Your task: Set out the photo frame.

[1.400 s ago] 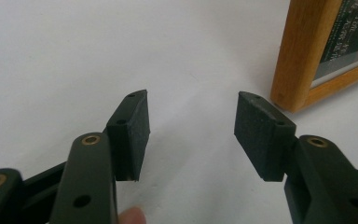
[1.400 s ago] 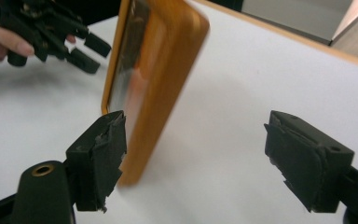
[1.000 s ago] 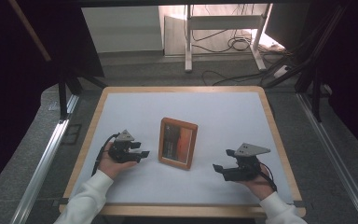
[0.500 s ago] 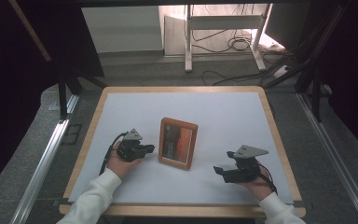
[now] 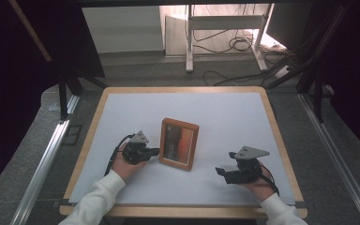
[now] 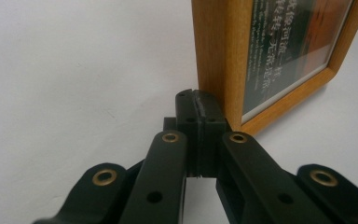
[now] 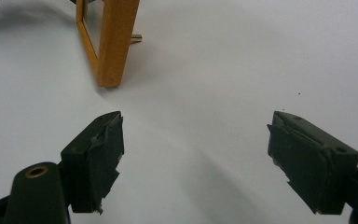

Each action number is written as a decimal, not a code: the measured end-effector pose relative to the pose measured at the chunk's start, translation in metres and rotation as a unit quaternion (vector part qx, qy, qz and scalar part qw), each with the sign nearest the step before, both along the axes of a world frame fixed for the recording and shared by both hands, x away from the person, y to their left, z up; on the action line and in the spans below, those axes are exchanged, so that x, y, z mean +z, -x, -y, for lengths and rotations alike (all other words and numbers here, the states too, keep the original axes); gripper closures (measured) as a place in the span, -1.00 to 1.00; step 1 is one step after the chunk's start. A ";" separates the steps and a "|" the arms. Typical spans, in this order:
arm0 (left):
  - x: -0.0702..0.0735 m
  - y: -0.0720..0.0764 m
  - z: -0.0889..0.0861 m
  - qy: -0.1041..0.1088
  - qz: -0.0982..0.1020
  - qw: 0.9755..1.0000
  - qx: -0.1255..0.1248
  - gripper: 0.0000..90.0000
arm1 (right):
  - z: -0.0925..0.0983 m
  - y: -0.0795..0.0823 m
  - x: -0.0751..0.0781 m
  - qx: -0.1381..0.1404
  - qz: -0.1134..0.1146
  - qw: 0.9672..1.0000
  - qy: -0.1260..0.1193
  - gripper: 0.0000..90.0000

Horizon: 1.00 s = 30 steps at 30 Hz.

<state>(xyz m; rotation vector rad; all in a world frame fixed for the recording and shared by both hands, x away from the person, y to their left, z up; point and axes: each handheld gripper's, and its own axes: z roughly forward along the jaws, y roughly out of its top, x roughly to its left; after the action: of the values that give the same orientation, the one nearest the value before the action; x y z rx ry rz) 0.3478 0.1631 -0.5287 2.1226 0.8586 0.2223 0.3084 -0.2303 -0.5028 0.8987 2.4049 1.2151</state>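
Picture frame (image 5: 179, 143) stood mid-table while our left gripper (image 5: 153, 151) slid up to its left edge with jaws just snapped shut on nothing, probably to nudge it, and our right gripper (image 5: 221, 171) waited wide open.

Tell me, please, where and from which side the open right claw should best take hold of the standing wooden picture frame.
Probably the picture frame's right upright rail, approached level from its right side. The frame stands upright, and that narrow rail faces the right claw, whose jaws stand wide apart with bare white table between. The left claw, shut, is already beside the left rail.
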 end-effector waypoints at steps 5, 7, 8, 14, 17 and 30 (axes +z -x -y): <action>-0.001 0.000 0.000 -0.002 -0.006 1.000 -0.001 1.00 | 0.000 0.000 0.000 -0.001 0.001 1.000 0.001 -0.59; 0.000 0.001 0.001 -0.005 -0.006 1.000 0.000 0.99 | -0.001 0.000 0.000 0.000 0.002 1.000 0.003 -0.59; -0.001 0.001 0.001 -0.006 -0.006 1.000 -0.001 1.00 | -0.001 0.000 0.000 0.001 0.003 1.000 0.003 -0.59; -0.001 0.002 0.002 -0.010 -0.007 1.000 -0.002 0.99 | -0.001 0.000 0.000 0.001 0.003 1.000 0.004 -0.59; -0.001 0.003 0.002 -0.013 -0.007 1.000 -0.003 1.00 | -0.002 0.001 0.000 0.003 0.005 1.000 0.006 -0.59; 0.000 0.008 0.004 -0.016 -0.009 1.000 -0.011 1.00 | -0.003 0.000 -0.001 0.005 0.005 1.000 0.008 -0.59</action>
<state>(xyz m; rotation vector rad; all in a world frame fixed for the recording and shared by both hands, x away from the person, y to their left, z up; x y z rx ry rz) 0.3398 0.1590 -0.5291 2.1653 0.8461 0.2056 0.3081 -0.2274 -0.5036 0.8750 2.4116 1.2002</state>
